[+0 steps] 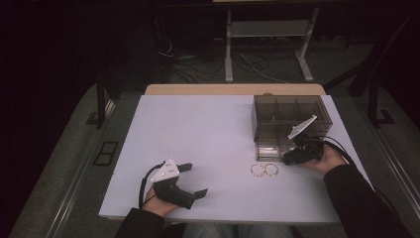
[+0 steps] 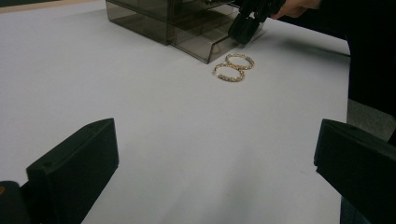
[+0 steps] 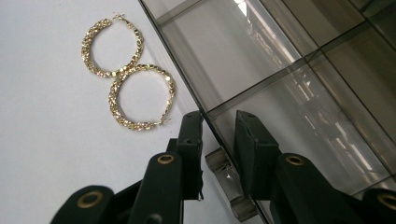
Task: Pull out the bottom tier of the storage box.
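- Black jaws of the right gripper rise closest to the lens in the right gripper view, nearly closed on the small clear handle at the front edge of a smoky drawer; 1 jaw sits outside the drawer front and 1 inside, which looks like a grip for sliding the drawer.
- That drawer belongs to a tinted plastic organizer box standing near the far right corner of the white board; in the high view its bottom drawer sticks out toward the person, probably to receive jewellery.
- 2 gold hoop earrings lie flat on the board just in front of the open drawer, touching each other, near the right gripper and well apart from the left one; they seem staged within easy reach for dropping in.
- Over at the near left corner of the board, the left gripper hangs with its jaws spread wide and nothing between them, likely waiting its turn to pick up a hoop.
- No brand, label or writing can be read on the box, the earrings or either gripper.
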Available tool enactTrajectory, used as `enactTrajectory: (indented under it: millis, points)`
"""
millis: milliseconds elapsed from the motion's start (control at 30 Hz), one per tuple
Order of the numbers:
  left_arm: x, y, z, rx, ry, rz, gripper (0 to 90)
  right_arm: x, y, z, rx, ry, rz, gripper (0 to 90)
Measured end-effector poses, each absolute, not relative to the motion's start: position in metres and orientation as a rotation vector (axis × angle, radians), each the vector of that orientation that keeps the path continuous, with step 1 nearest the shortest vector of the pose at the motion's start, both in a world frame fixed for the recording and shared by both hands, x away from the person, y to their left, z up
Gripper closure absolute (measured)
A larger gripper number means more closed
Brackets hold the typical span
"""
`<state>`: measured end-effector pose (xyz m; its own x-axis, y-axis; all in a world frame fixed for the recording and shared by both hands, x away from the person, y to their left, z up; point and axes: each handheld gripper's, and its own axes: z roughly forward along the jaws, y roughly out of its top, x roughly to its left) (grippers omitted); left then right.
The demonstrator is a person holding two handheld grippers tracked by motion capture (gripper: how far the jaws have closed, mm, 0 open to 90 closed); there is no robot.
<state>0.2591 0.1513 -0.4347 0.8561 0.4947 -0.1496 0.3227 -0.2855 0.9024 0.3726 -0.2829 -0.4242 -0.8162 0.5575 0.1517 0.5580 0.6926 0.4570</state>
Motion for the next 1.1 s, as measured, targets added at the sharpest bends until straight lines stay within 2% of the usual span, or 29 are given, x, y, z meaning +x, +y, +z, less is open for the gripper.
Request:
enactTrajectory:
  millis: [433, 933, 1100]
  points:
    - [0.259, 0.151, -0.435, 1.895, 0.611, 0.189, 0.0, 0.371, -0.287, -0.423, -0.966, -2.862, -0.812, 70.2]
    - [0.259, 0.151, -0.435, 1.897, 0.610, 0.189, 0.0, 0.356, -0.303, -0.399, -1.032, -2.786, -1.057, 64.7]
    - [0.259, 0.151, -0.435, 1.896, 0.612, 0.190, 0.0, 0.345, -0.301, -0.389, -1.016, -2.764, -1.142, 60.1]
